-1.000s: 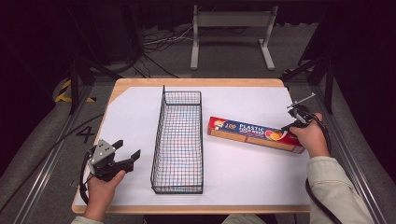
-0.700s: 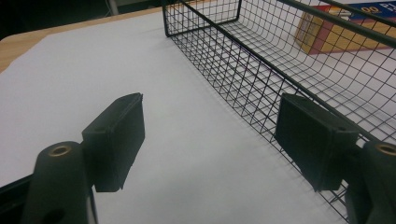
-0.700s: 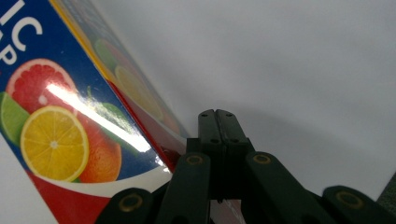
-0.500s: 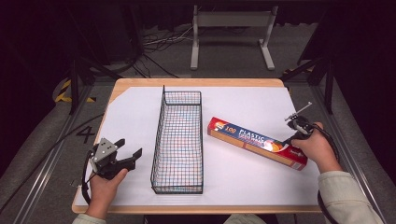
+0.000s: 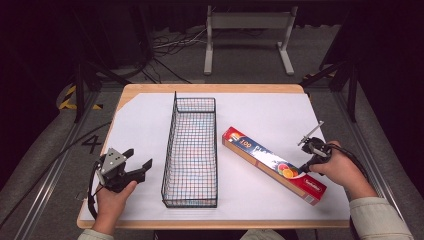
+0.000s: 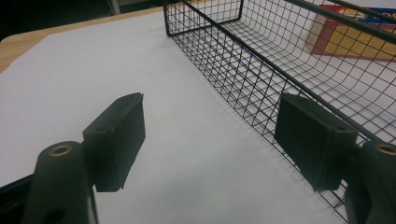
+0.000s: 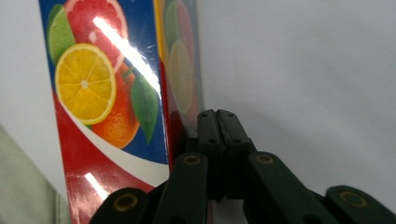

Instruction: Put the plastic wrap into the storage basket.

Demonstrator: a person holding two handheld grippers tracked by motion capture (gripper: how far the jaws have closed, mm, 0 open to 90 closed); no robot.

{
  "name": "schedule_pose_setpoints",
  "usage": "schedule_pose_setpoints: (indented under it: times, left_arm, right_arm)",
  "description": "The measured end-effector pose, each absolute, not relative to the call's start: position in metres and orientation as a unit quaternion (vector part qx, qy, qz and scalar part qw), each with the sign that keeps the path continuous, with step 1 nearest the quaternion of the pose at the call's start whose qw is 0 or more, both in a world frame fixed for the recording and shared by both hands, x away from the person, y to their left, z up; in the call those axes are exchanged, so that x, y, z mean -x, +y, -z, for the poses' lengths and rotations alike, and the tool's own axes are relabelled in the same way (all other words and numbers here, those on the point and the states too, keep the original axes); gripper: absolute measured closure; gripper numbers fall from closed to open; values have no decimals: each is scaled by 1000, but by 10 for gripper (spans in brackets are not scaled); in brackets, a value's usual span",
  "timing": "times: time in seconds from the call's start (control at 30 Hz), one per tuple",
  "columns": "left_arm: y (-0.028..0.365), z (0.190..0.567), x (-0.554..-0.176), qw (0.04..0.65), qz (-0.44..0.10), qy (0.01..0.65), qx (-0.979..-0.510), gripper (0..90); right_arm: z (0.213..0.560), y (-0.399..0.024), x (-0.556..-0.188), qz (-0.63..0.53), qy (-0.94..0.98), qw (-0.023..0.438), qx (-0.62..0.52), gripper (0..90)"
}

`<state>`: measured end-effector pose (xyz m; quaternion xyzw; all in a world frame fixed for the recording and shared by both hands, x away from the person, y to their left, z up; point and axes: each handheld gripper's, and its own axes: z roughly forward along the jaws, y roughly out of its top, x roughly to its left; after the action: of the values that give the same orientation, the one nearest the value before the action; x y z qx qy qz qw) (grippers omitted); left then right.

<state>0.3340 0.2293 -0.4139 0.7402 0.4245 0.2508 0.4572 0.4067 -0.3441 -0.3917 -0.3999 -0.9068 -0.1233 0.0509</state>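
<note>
Where basket mesh (image 6: 261, 70) intervenes, box (image 6: 355, 35) half-veiled.

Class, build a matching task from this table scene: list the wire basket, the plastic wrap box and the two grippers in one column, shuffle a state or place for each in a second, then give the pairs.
Things:
1. wire basket
2. plastic wrap box
3. left gripper
4. right gripper

States:
A. jaws shut, against the box's side
B. lying slantwise, right of the basket
C. jaws open, beside the basket
D. empty, mid-table

Pairs: 1-D, 2-B, 3-C, 4-A
</note>
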Motion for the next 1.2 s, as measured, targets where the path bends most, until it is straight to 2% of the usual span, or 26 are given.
schedule_pose_setpoints:
  times: [0.07,0.13,0.3,0.4,0.43,0.47,0.6,0.73,0.83,1.2]
  left_arm:
    - [229,414,-334,457,-250,425,-740,250]
    - [230,414,-334,457,-251,426,-739,250]
    - [231,414,-334,458,-253,427,-737,250]
    - [231,414,-334,458,-254,428,-737,250]
    - [231,414,-334,458,-254,428,-737,250]
    - [231,414,-334,459,-254,427,-736,250]
    - [231,414,-334,458,-253,428,-737,250]
    - [231,414,-334,458,-256,427,-737,250]
    - [232,414,-333,459,-256,428,-735,250]
    - [233,414,-333,461,-257,429,-733,250]
  right_arm:
    - [392,-344,-406,124,-906,60,401,893]
    - [394,-343,-404,127,-903,70,405,849]
    - [391,-343,-406,119,-896,30,426,690]
    - [388,-343,-406,127,-890,17,438,653]
    - [382,-341,-407,144,-890,-16,433,627]
    - [379,-340,-407,152,-890,-30,429,612]
    - [366,-332,-407,193,-880,-58,430,572]
    - [355,-320,-406,230,-873,-63,425,531]
    - [352,-302,-405,248,-873,-57,416,448]
    - [372,-261,-410,244,-888,-68,385,288]
